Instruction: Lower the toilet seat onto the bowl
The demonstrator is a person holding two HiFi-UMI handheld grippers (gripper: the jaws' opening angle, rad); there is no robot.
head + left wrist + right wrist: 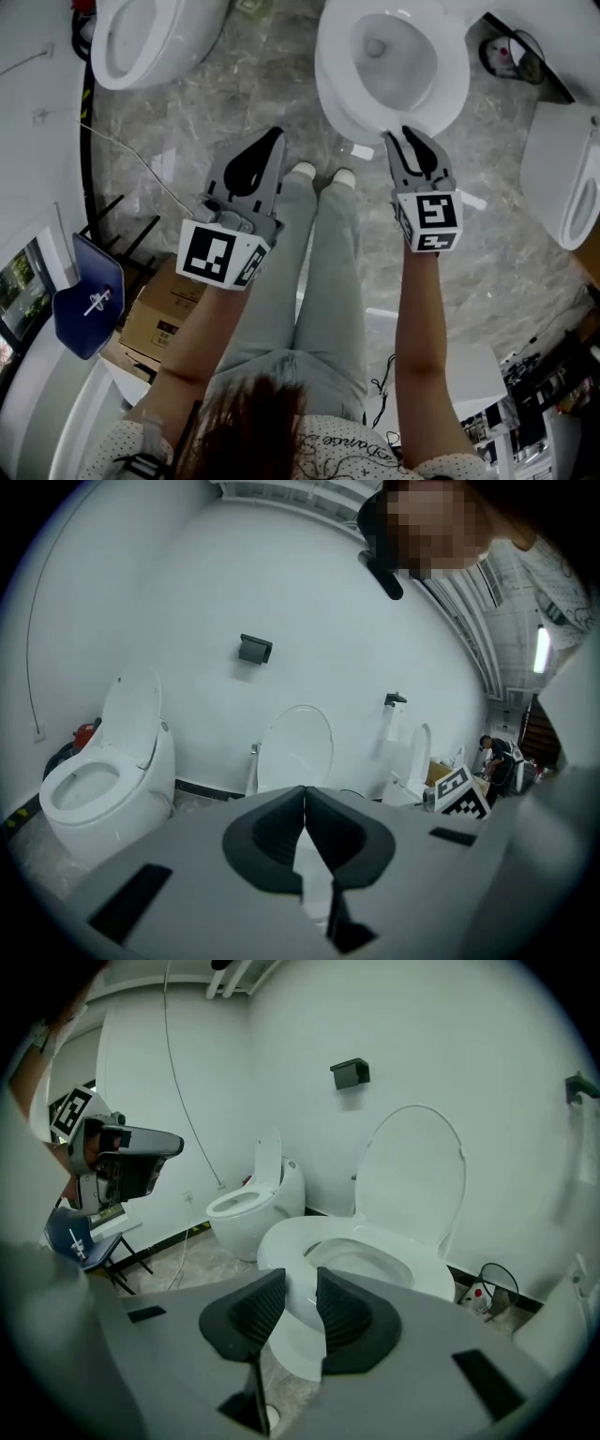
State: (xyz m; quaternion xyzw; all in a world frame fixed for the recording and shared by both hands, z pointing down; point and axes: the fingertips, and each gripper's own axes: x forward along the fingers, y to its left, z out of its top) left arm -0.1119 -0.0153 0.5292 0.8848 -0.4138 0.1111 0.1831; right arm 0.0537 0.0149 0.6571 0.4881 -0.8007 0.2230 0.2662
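The white toilet point(394, 56) stands right in front of my feet. In the right gripper view its seat point(281, 1241) lies flat on the bowl and its lid point(412, 1171) stands upright against the wall. My right gripper point(405, 133) hovers at the bowl's front rim, its jaws point(300, 1283) a little apart with nothing pressed between them. My left gripper point(274, 139) hangs left of the bowl over the floor, with its jaws point(304, 791) closed tip to tip on nothing. The same lid point(295, 747) shows beyond them.
A second toilet point(150, 37) with a raised lid stands to the left. Another white fixture point(572, 178) is at the right. A cardboard box point(164, 314) and a blue chair point(84, 300) sit at the near left. A thin cable point(141, 164) crosses the marble floor.
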